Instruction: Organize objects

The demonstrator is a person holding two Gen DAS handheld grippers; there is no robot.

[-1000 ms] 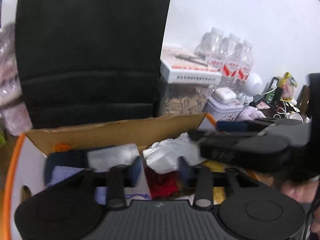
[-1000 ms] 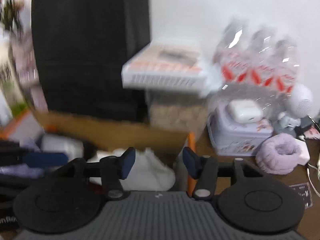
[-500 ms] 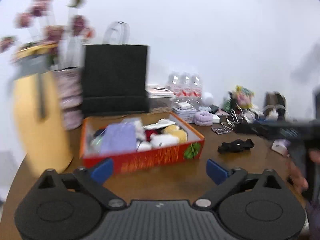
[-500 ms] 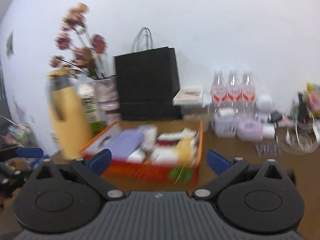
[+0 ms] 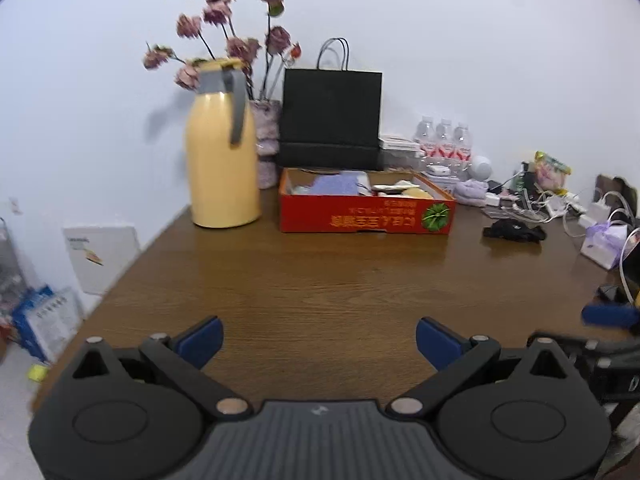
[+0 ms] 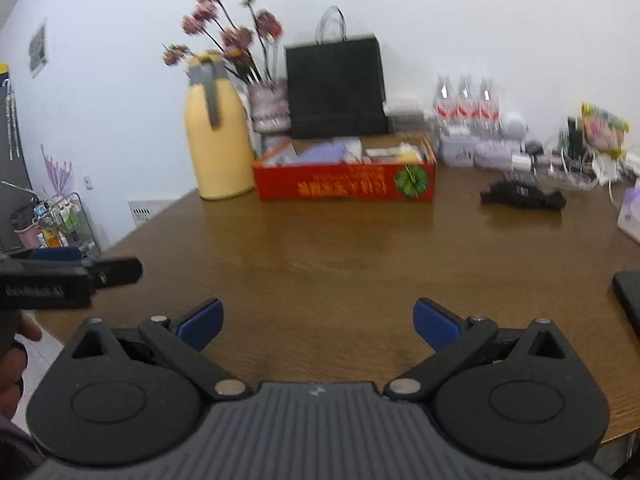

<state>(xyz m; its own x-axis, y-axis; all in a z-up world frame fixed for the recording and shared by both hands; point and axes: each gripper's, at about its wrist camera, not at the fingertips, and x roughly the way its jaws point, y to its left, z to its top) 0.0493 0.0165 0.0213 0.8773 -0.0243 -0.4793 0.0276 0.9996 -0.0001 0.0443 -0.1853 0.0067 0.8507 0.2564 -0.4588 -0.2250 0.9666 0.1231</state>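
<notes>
**Even indoor light, fisheye bend, some motion blur**

Soft, bright light fills both views. The white wall (image 5: 460, 40) reads evenly lit, with a faint shadow beside the yellow jug (image 5: 222, 152). The wooden table (image 5: 320, 280) carries a dull sheen. Edges curve strongly, corners go black. The right wrist view is smeared, its flowers (image 6: 228, 12) blurred.

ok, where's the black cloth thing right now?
On the table, right of the red box in both wrist views: the black cloth lies just before the cable clutter.

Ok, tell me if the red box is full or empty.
Partly full: the open red box holds purple cloth and other items.
</notes>
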